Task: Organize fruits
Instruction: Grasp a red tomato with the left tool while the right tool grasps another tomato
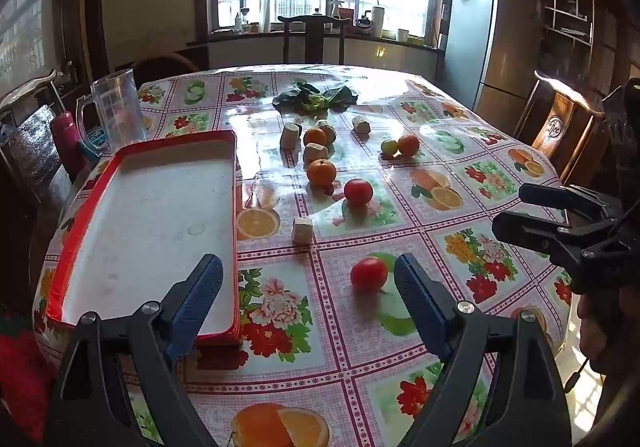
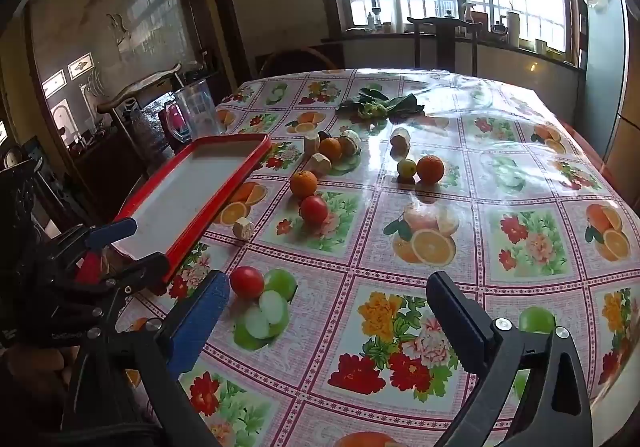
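Note:
A red-rimmed white tray [image 1: 80,231] lies empty at the table's left; it also shows in the right wrist view [image 2: 224,183]. Two tomatoes [image 1: 369,274] [image 1: 358,192], several oranges [image 1: 321,172] [image 1: 408,145] and a small green fruit [image 1: 389,146] lie loose on the flowered tablecloth. My left gripper [image 1: 308,279] is open and empty, just left of the near tomato [image 2: 247,281]. My right gripper [image 2: 328,299] is open and empty above the cloth, right of that tomato; it also shows in the left wrist view [image 1: 520,207].
Pale peeled vegetable chunks [image 1: 302,231] [image 1: 290,136] lie among the fruit. Leafy greens [image 1: 314,97] sit farther back. A clear jug [image 1: 116,111] and a red flask [image 1: 66,141] stand behind the tray. Wooden chairs [image 1: 560,123] ring the table.

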Action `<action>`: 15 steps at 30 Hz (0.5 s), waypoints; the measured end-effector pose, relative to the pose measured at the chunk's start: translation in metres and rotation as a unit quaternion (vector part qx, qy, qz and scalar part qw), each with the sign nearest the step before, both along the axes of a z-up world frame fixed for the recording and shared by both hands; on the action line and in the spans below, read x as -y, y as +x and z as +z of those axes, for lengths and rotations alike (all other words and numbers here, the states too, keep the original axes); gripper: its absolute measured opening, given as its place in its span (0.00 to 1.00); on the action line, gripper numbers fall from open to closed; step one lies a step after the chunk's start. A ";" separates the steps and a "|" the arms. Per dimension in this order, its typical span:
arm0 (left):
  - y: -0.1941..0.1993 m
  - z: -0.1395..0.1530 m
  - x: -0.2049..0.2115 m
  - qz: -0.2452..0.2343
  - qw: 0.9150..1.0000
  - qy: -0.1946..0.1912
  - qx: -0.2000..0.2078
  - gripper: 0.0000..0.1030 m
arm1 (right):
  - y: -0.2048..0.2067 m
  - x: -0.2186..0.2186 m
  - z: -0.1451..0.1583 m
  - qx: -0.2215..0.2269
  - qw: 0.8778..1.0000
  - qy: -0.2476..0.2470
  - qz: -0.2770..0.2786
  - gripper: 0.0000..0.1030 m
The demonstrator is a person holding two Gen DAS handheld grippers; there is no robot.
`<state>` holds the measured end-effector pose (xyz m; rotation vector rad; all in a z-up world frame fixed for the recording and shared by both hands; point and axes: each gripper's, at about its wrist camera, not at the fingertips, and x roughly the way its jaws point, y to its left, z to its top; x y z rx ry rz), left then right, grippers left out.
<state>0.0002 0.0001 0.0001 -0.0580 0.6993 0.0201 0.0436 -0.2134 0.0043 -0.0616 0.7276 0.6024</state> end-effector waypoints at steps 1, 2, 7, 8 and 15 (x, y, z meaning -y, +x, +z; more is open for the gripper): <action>-0.001 -0.002 0.002 0.000 1.000 -0.001 0.003 0.86 | 0.000 0.000 0.000 0.000 1.000 0.000 0.000 0.97; -0.001 -0.002 0.002 0.000 1.000 0.000 0.003 0.86 | 0.000 0.000 0.000 -0.003 1.000 -0.001 0.000 0.97; -0.001 -0.002 0.002 -0.001 1.000 -0.002 0.002 0.86 | 0.000 0.000 -0.003 -0.004 1.000 0.000 -0.001 0.97; -0.001 -0.002 0.002 -0.001 1.000 -0.003 0.002 0.86 | 0.001 0.008 0.000 -0.004 1.000 0.001 -0.001 0.97; 0.001 -0.004 0.007 -0.010 1.000 -0.004 -0.001 0.86 | 0.001 0.004 -0.001 -0.008 1.000 0.000 0.000 0.97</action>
